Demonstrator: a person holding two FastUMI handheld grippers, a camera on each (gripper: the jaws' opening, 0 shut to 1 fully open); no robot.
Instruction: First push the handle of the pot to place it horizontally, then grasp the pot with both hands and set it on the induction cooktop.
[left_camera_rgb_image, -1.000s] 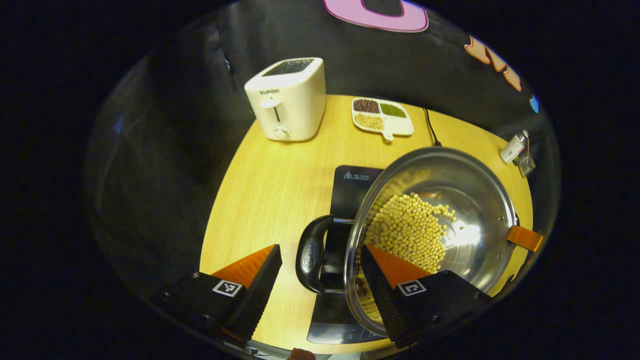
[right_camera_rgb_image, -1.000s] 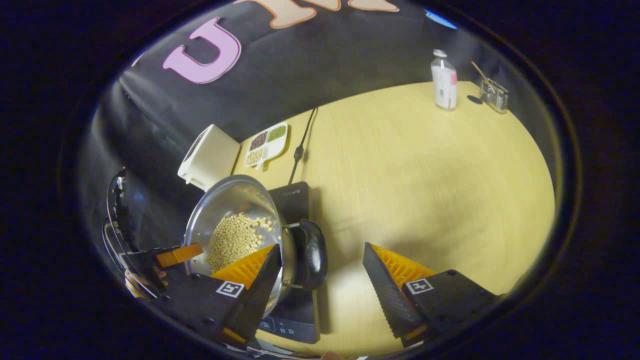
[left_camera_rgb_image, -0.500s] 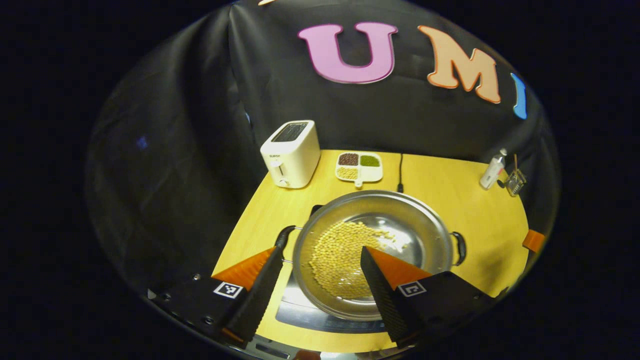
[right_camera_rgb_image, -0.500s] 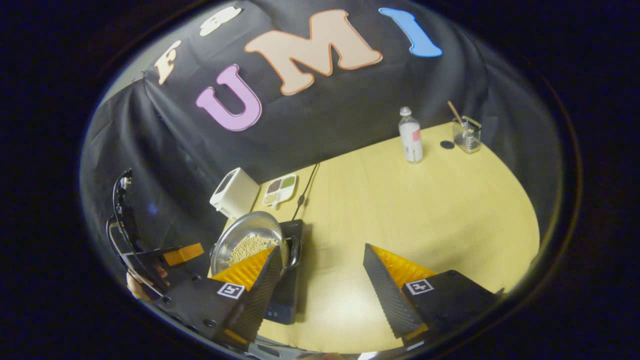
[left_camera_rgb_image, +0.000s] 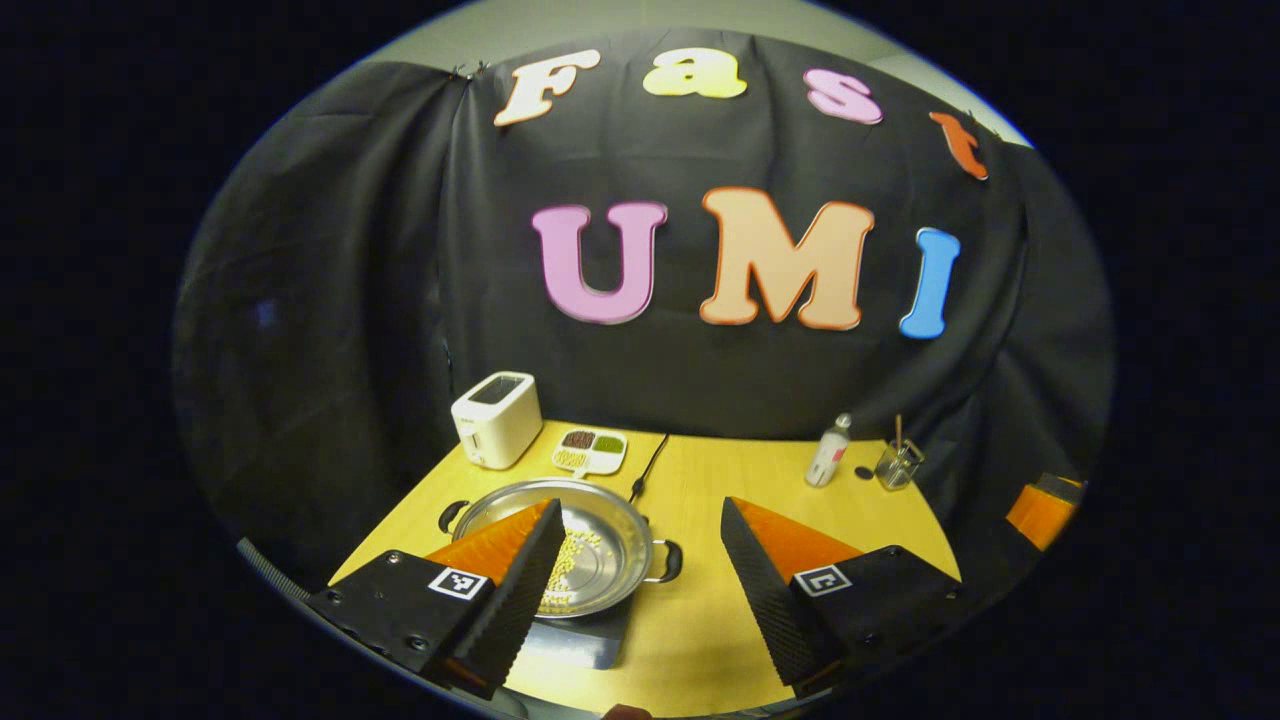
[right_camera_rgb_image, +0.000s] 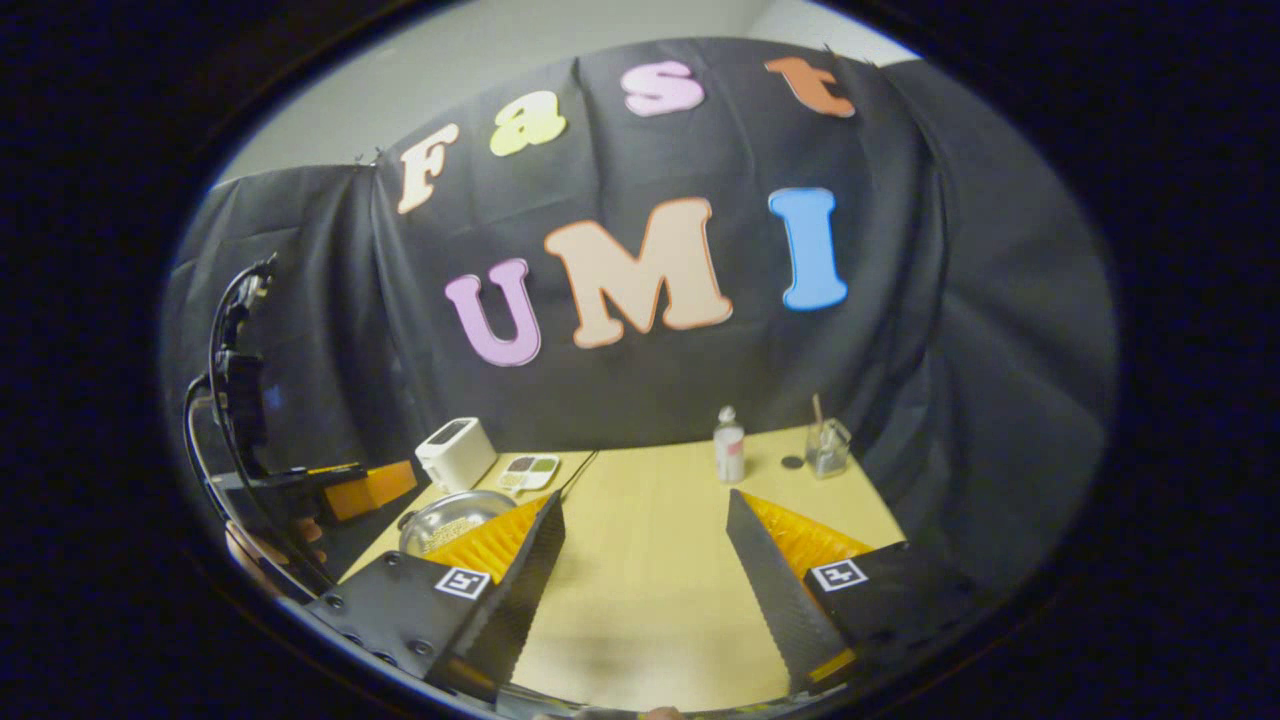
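I read the job as essentially finished. In the left gripper view the pot (left_camera_rgb_image: 575, 545) sits on the dark cooktop (left_camera_rgb_image: 590, 640) near the bench's (left_camera_rgb_image: 700, 620) left front part, level, with its yellow beans (left_camera_rgb_image: 565, 578) spread over the bottom. One black handle (left_camera_rgb_image: 452, 515) points toward the left edge and the other (left_camera_rgb_image: 668, 560) toward the middle of the bench, so they lie horizontally as asked.

My left tongs (left_camera_rgb_image: 640, 570) are released, jaws standing wide apart with nothing between them, held off the pot and above the front edge. My right tongs (right_camera_rgb_image: 645, 560) are likewise spread and empty, over the bare middle of the bench, well apart from the pot (right_camera_rgb_image: 450, 520), which the right gripper view shows toward the left edge. That view also catches the left tool's orange finger (right_camera_rgb_image: 368, 490) and the hand (right_camera_rgb_image: 262, 555) that holds it, off the bench's left side.

Along the back edge stand the toaster (left_camera_rgb_image: 496, 418) in the left corner, a divided dish (left_camera_rgb_image: 590, 451) of beans beside it, the cooktop's cord (left_camera_rgb_image: 648, 467), then a bottle (left_camera_rgb_image: 828, 450) and a small glass (left_camera_rgb_image: 897, 464) toward the right corner. None of these looks disturbed.

What is left, in my judgement, is nothing but checking that the pot is centred on the cooktop; its front corner shows beneath the rim, but my own left finger hides part of the pot, so I cannot confirm centring.
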